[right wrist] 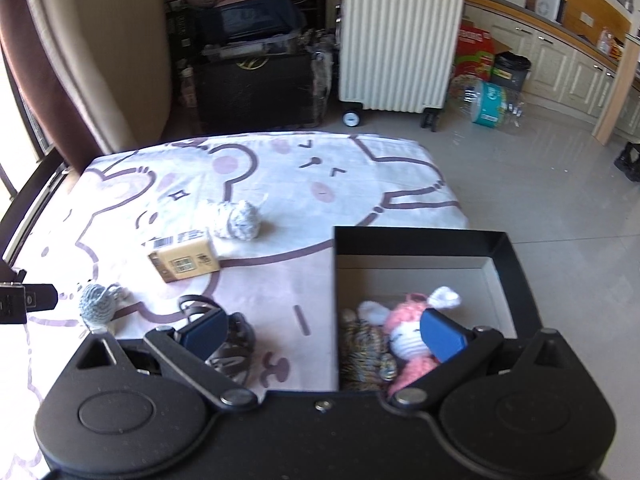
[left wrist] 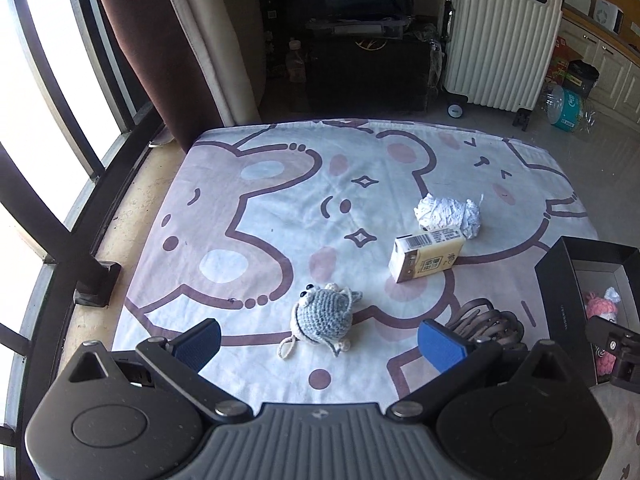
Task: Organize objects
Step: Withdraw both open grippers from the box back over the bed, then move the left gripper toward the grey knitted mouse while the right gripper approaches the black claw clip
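A blue-grey crocheted toy (left wrist: 325,314) lies on the cartoon-print cloth (left wrist: 280,208), just ahead of my open, empty left gripper (left wrist: 320,345). Beyond it lie a yellow carton (left wrist: 427,258) and a crumpled white paper ball (left wrist: 448,215). A coiled brown strap (left wrist: 490,320) lies by the left gripper's right finger. A black box (right wrist: 420,240) at the cloth's right side holds a pink crocheted doll (right wrist: 404,332) and a striped toy (right wrist: 366,354). My right gripper (right wrist: 322,338) is open and empty, straddling the box's left wall. The toy (right wrist: 95,305), carton (right wrist: 184,260) and paper ball (right wrist: 238,220) also show in the right wrist view.
A ribbed white suitcase (right wrist: 400,40) stands on the tiled floor beyond the cloth, next to dark bags and boxes (right wrist: 256,80). A brown curtain (left wrist: 140,40) and window frame (left wrist: 52,92) run along the left. Plastic bottles (right wrist: 488,104) lie by cabinets at right.
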Demonstrator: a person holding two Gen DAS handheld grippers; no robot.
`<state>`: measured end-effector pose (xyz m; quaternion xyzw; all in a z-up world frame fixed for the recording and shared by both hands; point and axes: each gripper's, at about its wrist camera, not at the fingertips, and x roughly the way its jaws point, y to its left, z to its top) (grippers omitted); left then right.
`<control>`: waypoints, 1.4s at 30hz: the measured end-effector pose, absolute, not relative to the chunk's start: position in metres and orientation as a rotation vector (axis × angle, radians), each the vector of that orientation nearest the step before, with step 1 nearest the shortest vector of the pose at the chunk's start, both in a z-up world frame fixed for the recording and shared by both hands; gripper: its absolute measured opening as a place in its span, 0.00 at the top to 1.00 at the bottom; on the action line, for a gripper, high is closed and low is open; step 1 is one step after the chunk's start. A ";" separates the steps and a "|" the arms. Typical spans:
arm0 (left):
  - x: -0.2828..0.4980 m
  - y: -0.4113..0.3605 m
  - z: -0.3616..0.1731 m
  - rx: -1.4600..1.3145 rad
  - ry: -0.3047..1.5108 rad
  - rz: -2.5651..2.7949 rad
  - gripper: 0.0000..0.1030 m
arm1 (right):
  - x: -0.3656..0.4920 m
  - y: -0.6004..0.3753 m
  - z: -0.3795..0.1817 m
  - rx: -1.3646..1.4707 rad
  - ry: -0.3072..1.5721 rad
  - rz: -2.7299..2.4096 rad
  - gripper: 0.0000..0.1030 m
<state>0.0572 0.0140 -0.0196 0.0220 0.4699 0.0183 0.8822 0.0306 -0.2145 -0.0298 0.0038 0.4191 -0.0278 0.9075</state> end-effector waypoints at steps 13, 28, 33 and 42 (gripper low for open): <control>0.054 0.037 -0.022 0.029 0.999 0.078 0.00 | 0.035 -0.190 -0.033 -0.003 0.883 -0.006 0.00; 0.053 0.052 -0.023 0.013 1.008 0.090 0.00 | 0.038 -0.171 -0.037 -0.023 0.899 0.025 0.00; 0.053 0.054 -0.024 0.007 1.006 0.088 0.00 | 0.039 -0.166 -0.033 -0.033 0.887 0.034 0.00; 0.057 0.054 -0.023 0.003 0.994 0.089 0.00 | 0.044 -0.162 -0.029 -0.051 0.884 0.037 0.00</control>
